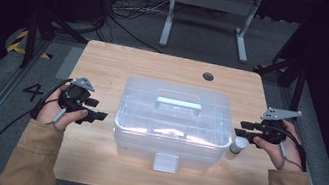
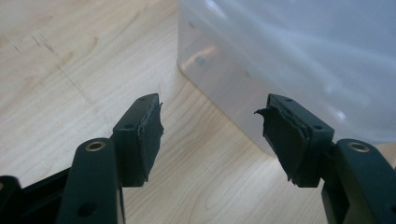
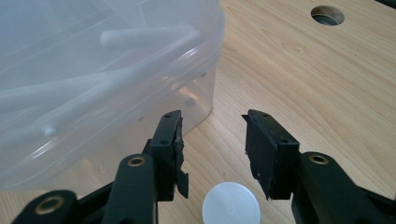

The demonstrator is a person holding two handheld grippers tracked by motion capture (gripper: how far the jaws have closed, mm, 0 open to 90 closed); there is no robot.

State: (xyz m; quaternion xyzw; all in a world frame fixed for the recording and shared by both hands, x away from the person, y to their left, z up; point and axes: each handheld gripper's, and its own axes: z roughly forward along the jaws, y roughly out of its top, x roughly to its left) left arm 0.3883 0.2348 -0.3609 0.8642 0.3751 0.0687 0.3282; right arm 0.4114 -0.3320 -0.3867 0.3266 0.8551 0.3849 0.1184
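We hold both fingers wide, empty. Right gripper [image 3: 212, 154] over small white round-capped bottle [image 3: 231, 204]: could tip it against clear plastic lidded box [image 1: 172, 124]. Left gripper [image 2: 210, 135] may shove box along surface [image 1: 106, 62].

The clear plastic box [image 1: 171, 119] has cloudy walls — what lies inside cannot be made out, beyond pale bars in the right gripper view. In the left gripper view its wall [image 2: 299, 56] runs off the edges toward one and three o'clock. The small white cylinder [image 3: 231, 205] is cut by the bottom edge at six o'clock — in the high view [image 1: 238, 145] it is too small to identify.
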